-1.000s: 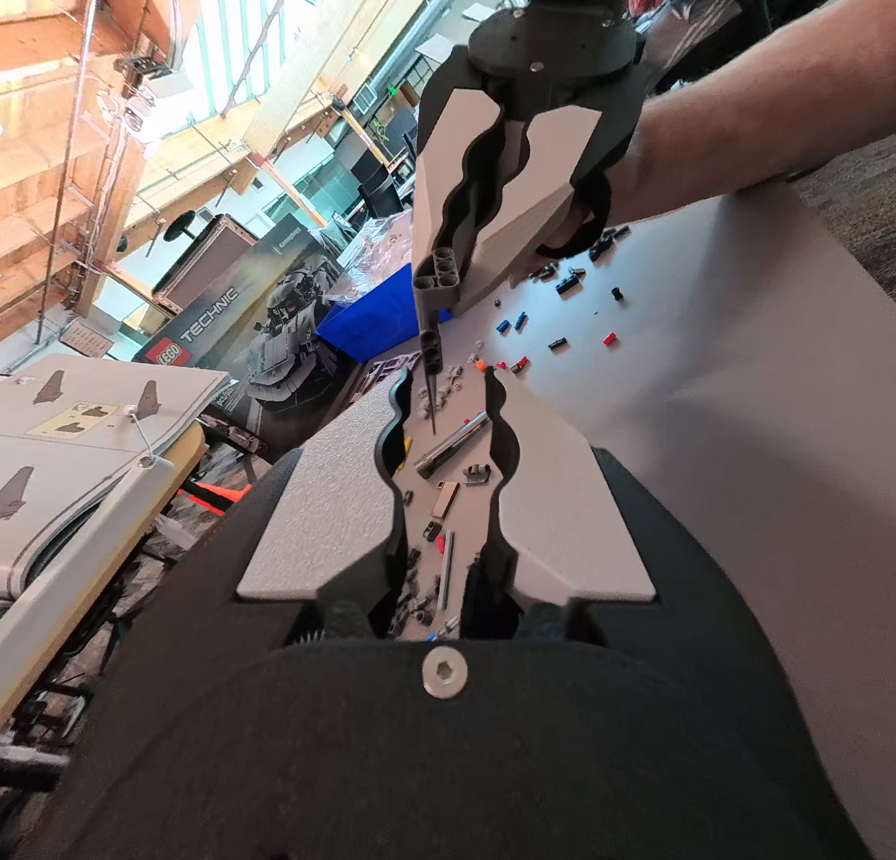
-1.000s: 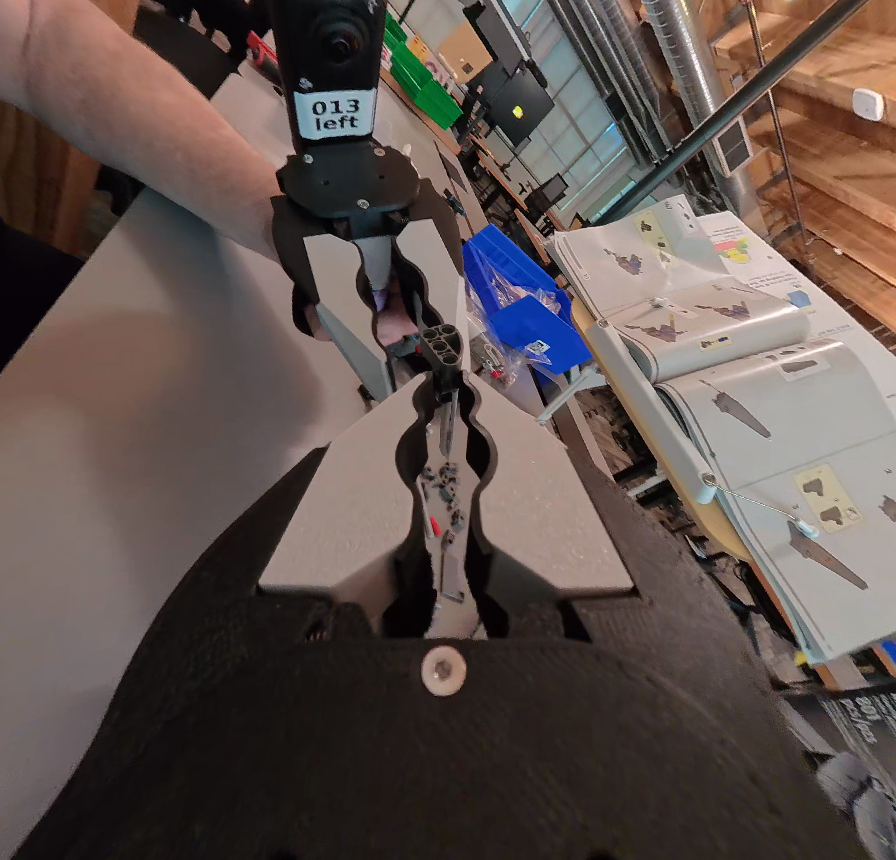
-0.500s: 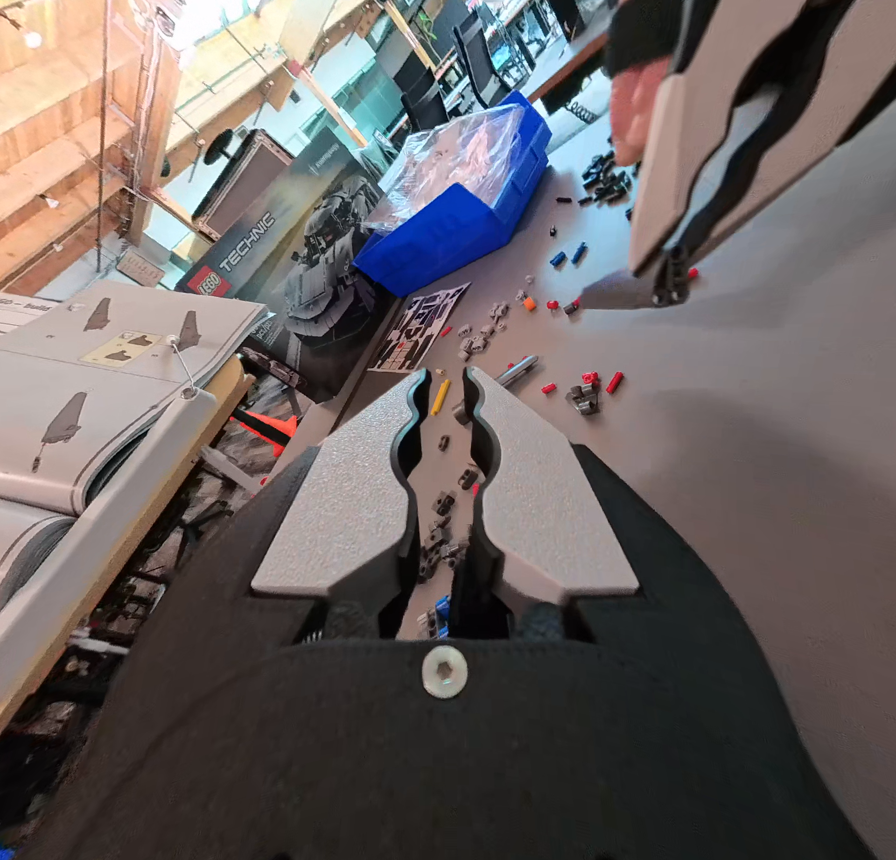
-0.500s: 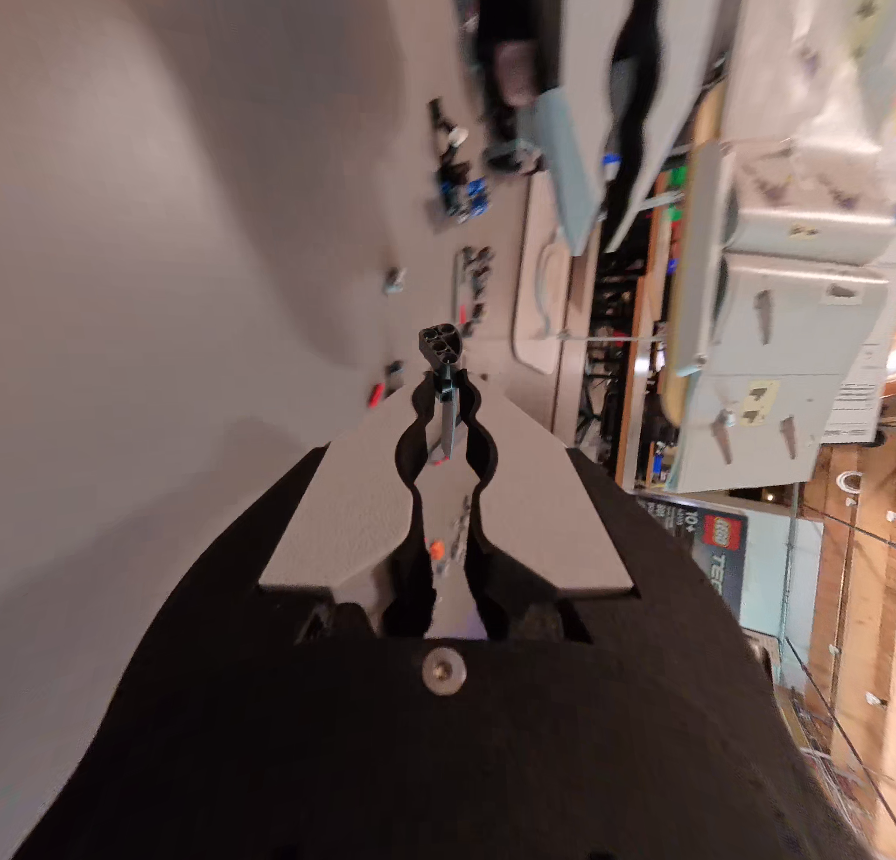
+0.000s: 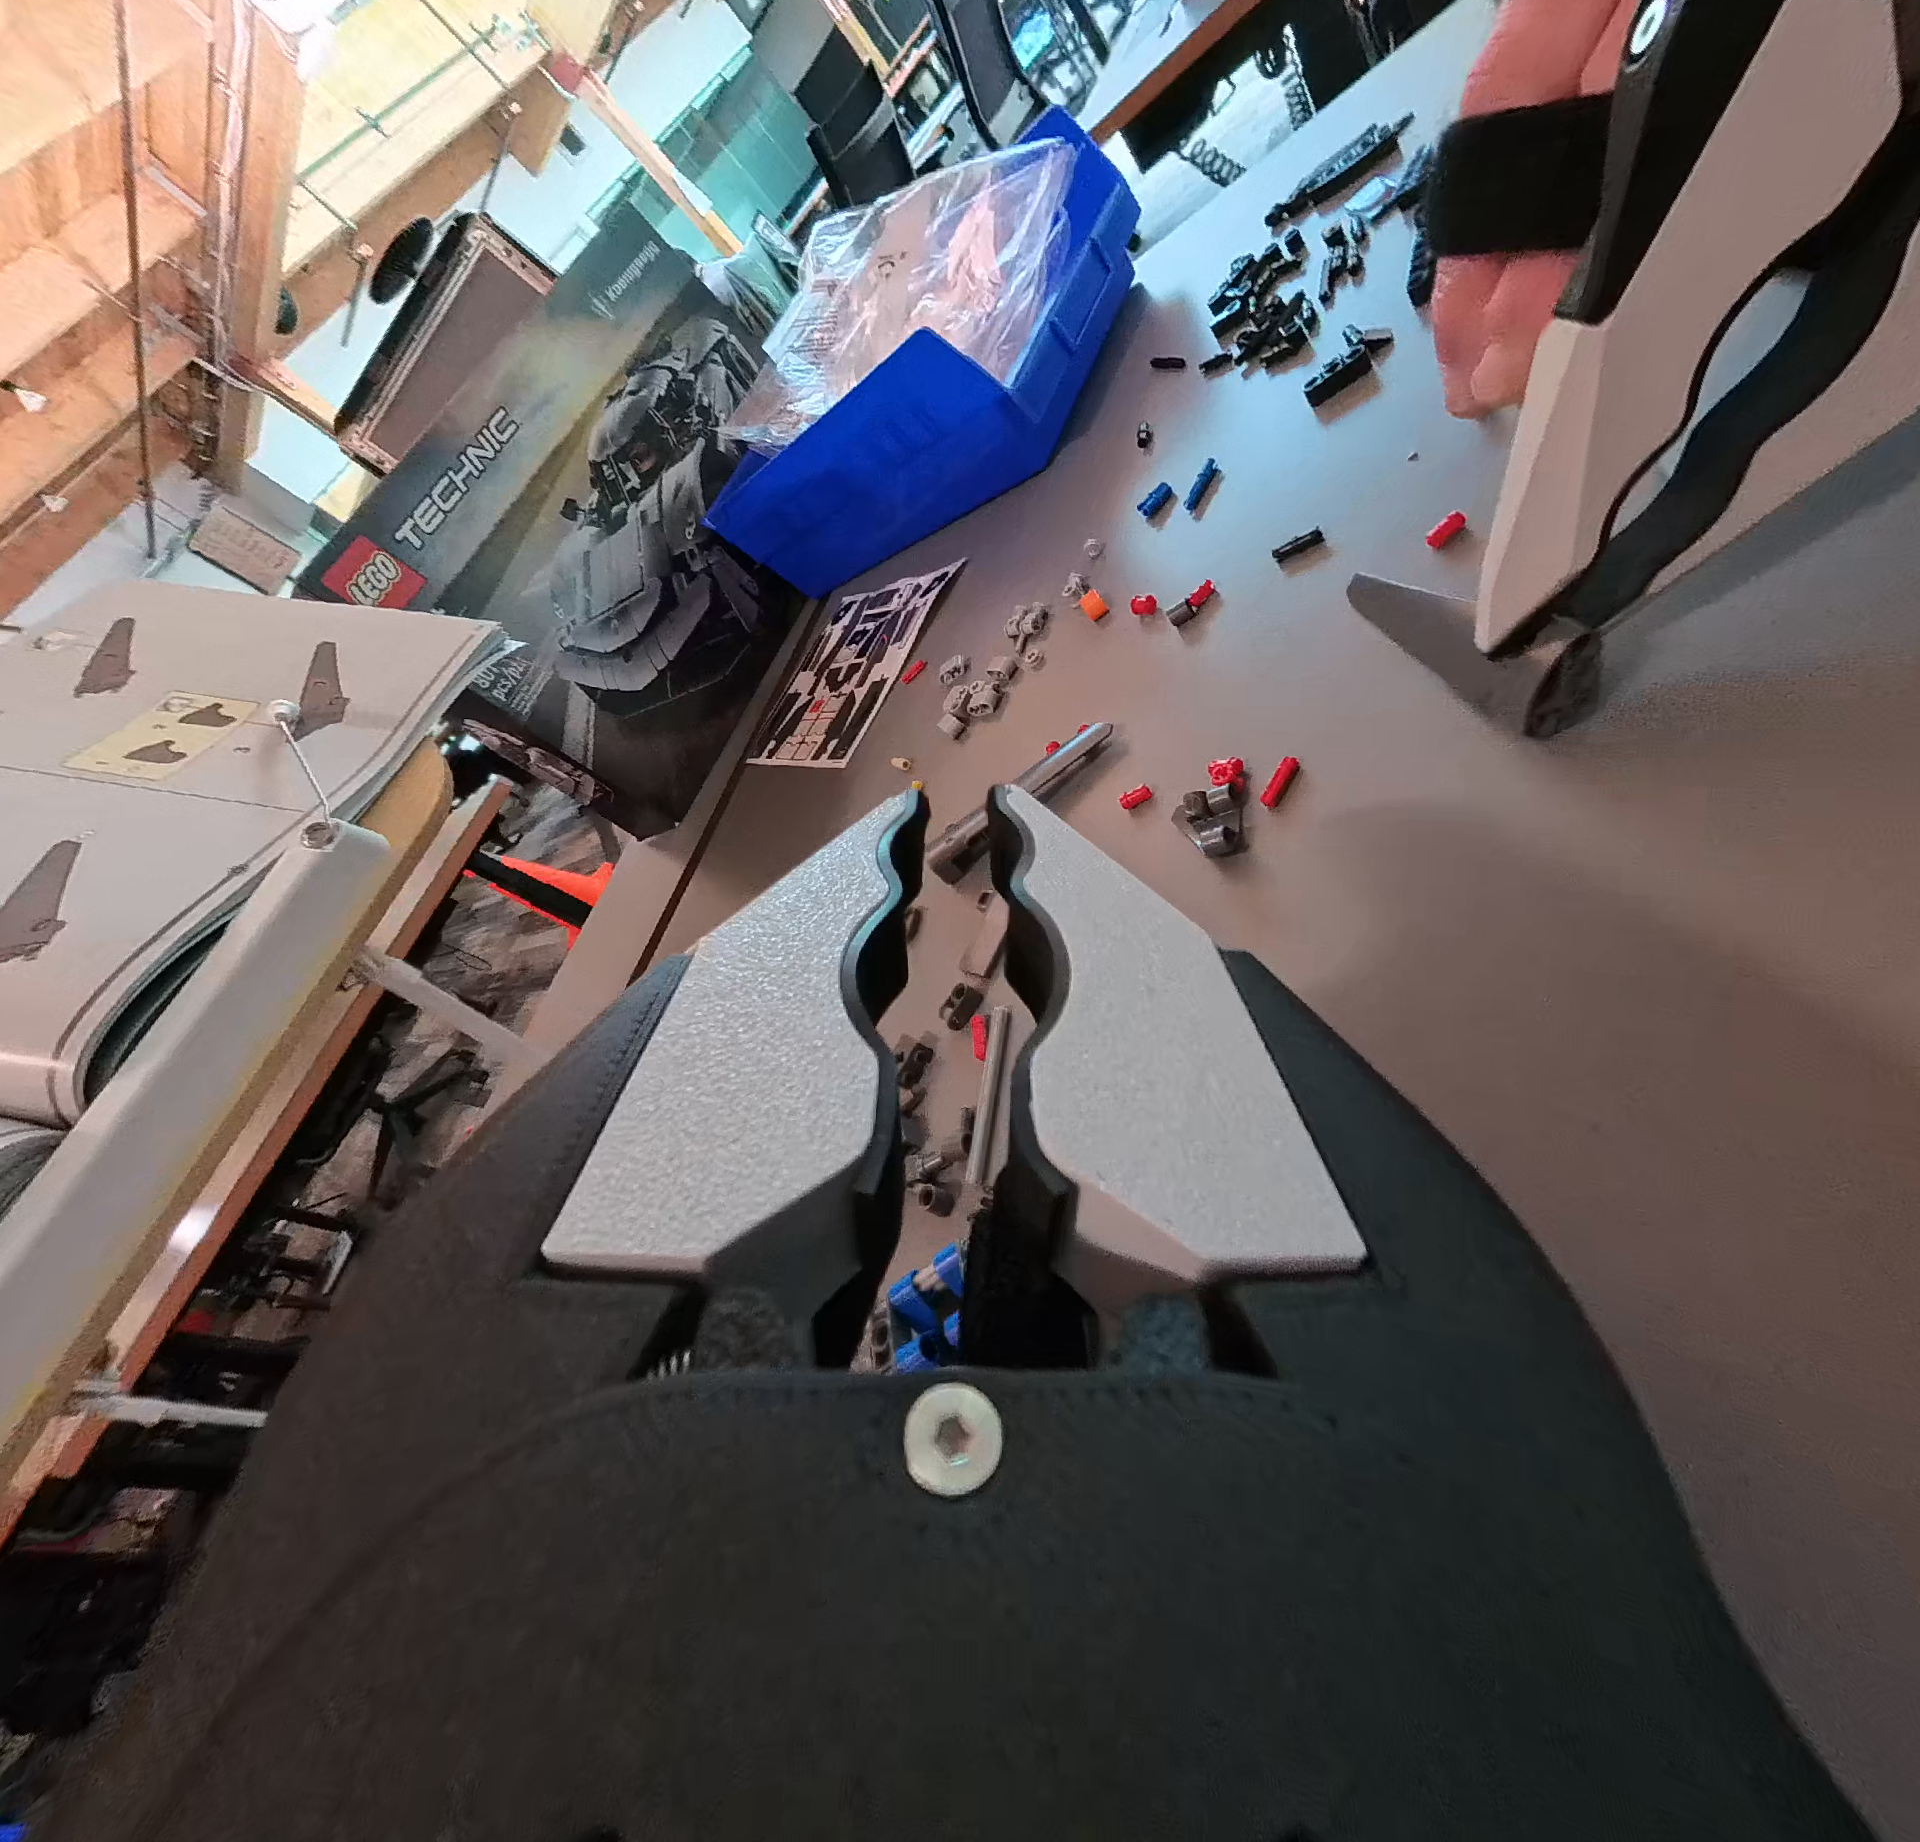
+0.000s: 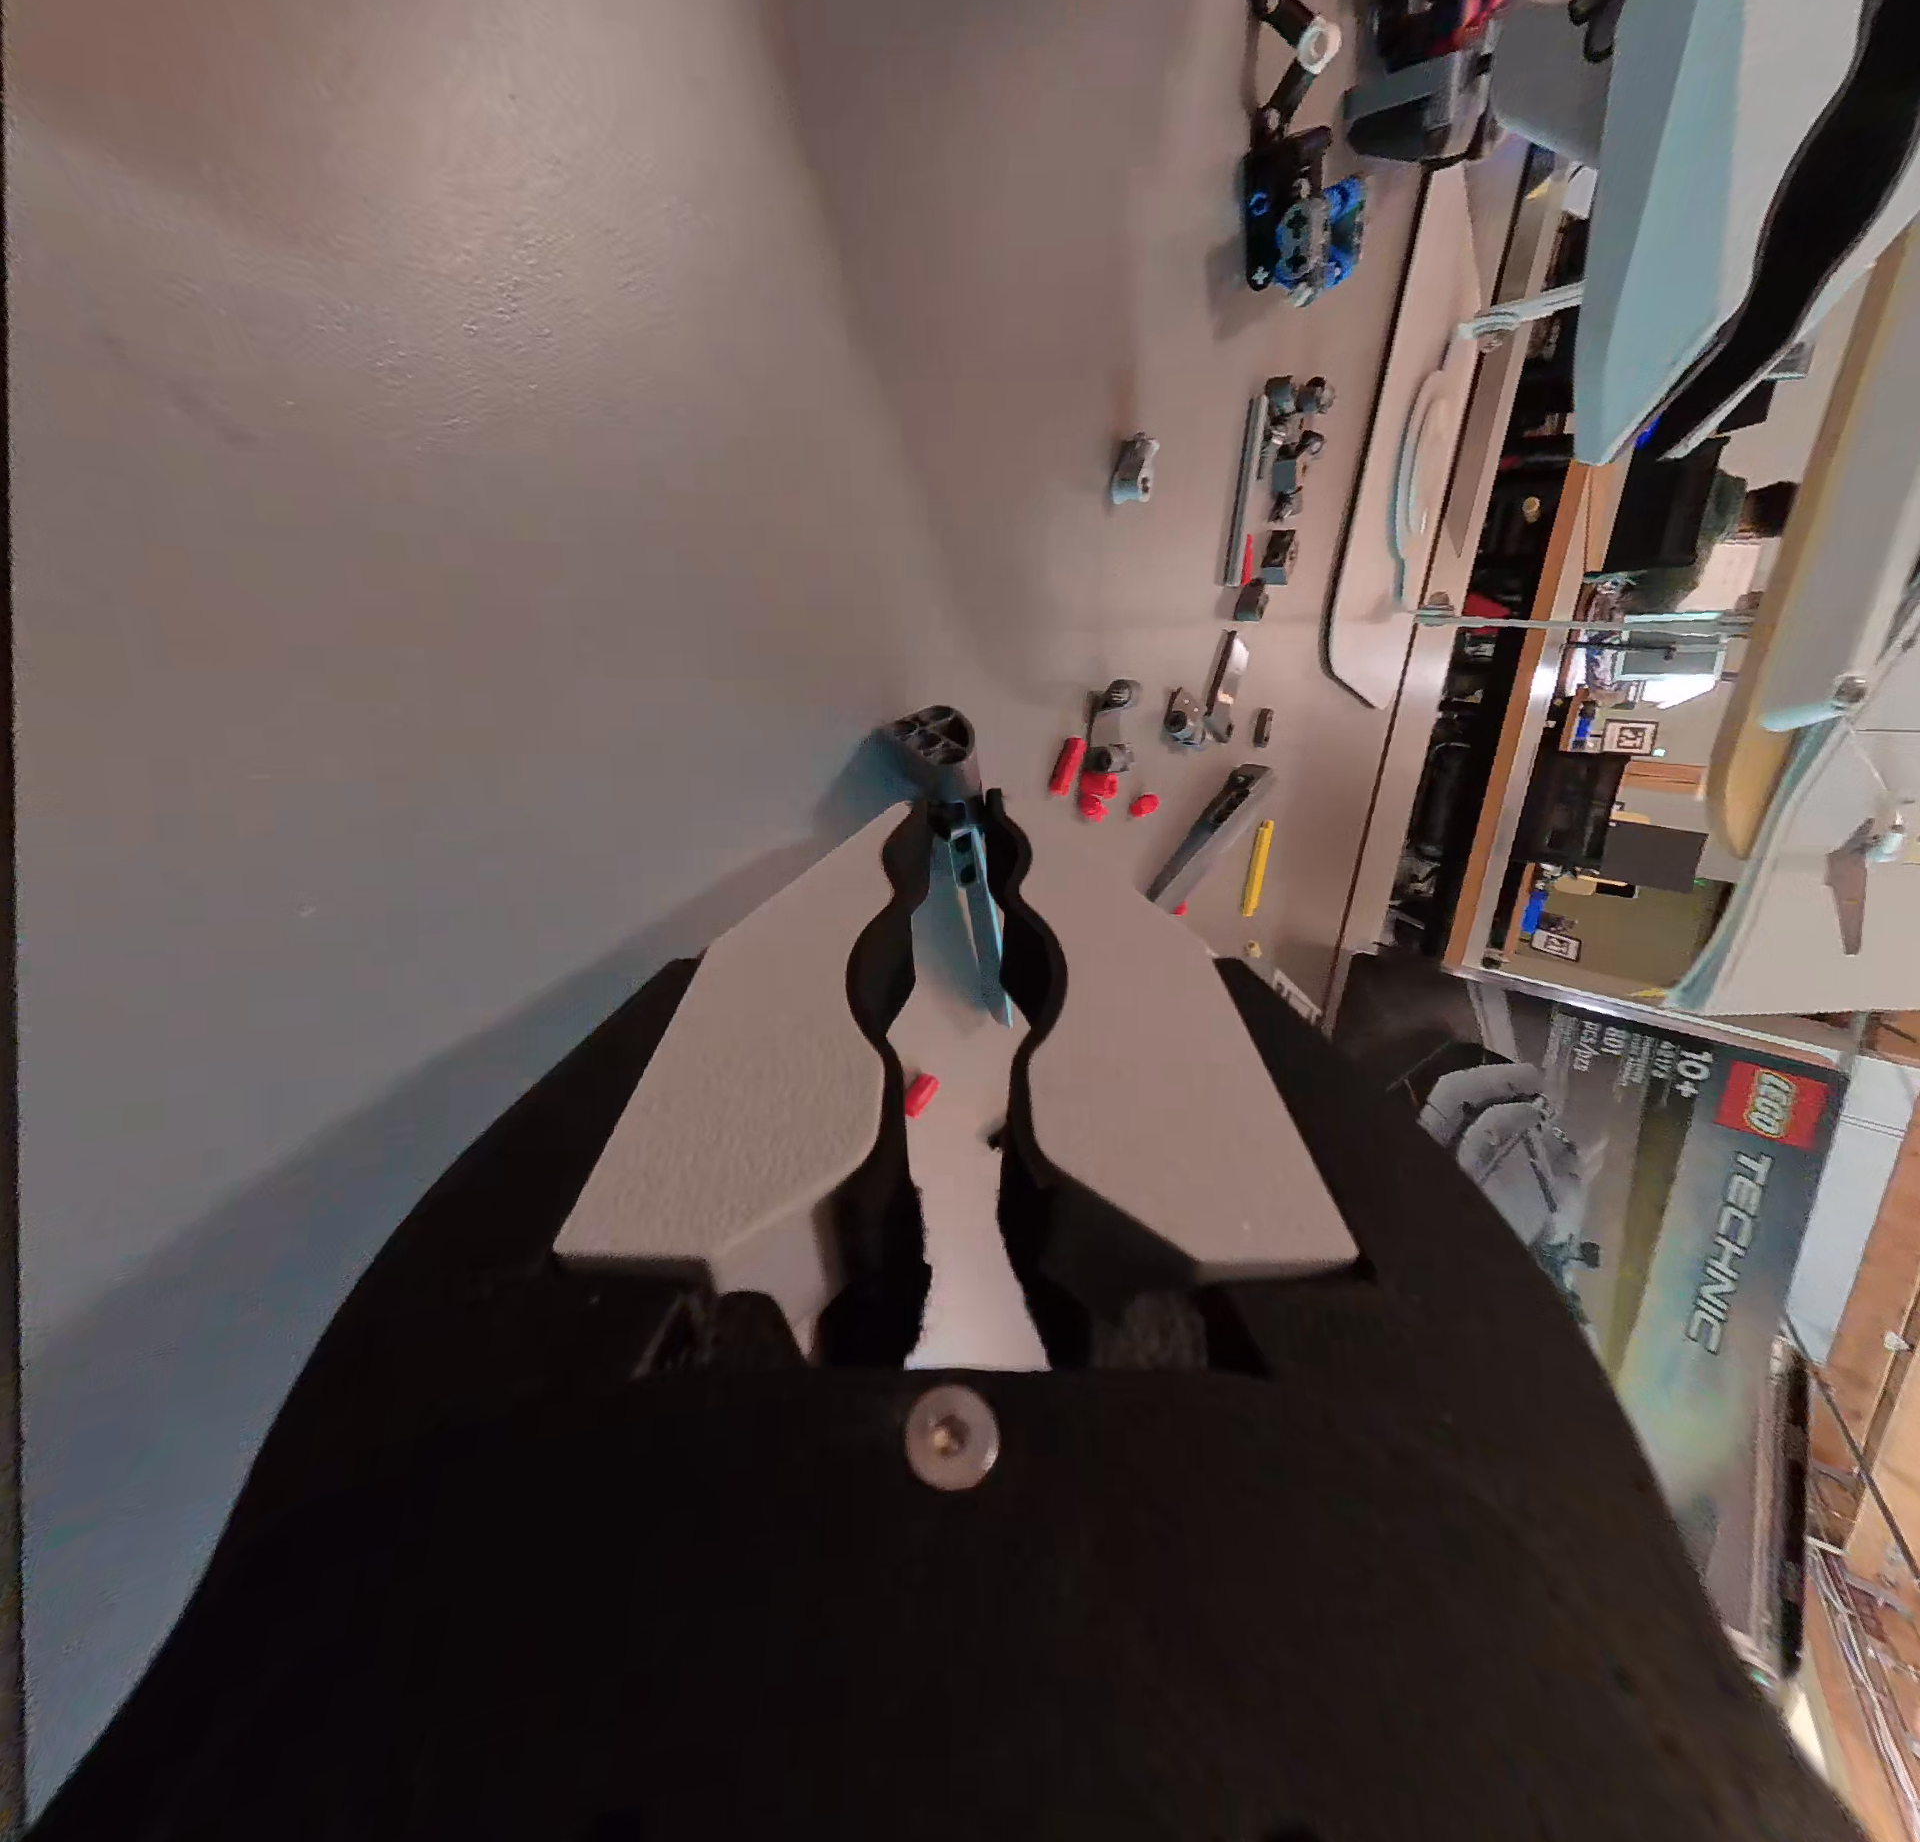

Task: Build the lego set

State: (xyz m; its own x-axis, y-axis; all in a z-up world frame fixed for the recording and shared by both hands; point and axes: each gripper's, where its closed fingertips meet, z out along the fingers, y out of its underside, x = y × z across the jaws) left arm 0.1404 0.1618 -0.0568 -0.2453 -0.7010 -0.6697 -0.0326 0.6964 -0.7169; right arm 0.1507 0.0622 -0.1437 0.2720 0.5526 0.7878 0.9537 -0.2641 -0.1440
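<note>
Right gripper [image 6: 961, 816] jaws pinching grey panel piece [image 6: 951, 836] against table [image 6: 416, 442]; left gripper [image 5: 956, 805] jaws slightly spread, empty.

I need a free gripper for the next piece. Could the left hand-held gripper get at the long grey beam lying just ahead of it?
Probably yes: the left hand-held gripper holds nothing, and the long grey beam lies just beyond its tips, uncovered.
</note>
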